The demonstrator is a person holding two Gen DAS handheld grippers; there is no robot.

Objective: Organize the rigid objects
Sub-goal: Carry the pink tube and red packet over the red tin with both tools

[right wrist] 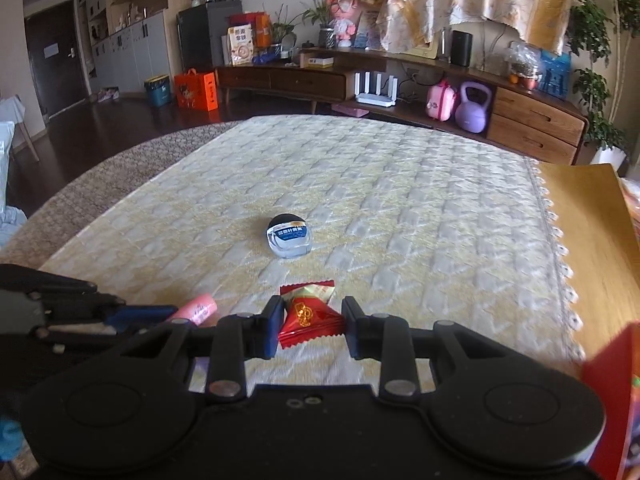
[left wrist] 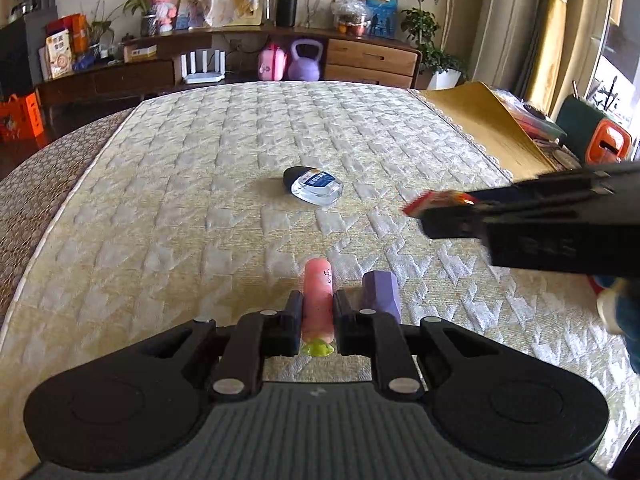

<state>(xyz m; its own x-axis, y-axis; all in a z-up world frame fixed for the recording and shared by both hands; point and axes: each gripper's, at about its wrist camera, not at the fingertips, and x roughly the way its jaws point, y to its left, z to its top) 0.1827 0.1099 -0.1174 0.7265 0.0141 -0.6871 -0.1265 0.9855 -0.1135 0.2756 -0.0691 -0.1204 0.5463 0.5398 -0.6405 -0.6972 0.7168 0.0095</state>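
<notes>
My left gripper (left wrist: 317,316) is shut on a pink tube (left wrist: 318,300) with a green cap, held low over the quilted table cover (left wrist: 200,200). A purple faceted block (left wrist: 382,295) lies just right of the tube. My right gripper (right wrist: 310,326) is shut on a red candy packet (right wrist: 308,314) with gold print; it also shows at the right of the left wrist view (left wrist: 430,202). A small clear bottle with a black cap and blue label (left wrist: 314,191) lies further out on the cover, also in the right wrist view (right wrist: 289,236). The pink tube's tip (right wrist: 200,307) shows at the left there.
A yellow mat (right wrist: 592,240) lies along the cover's right edge. A red box corner (right wrist: 612,400) is at the near right. An orange object (left wrist: 608,144) and clutter sit at the far right. A wooden sideboard (right wrist: 400,84) stands behind the table.
</notes>
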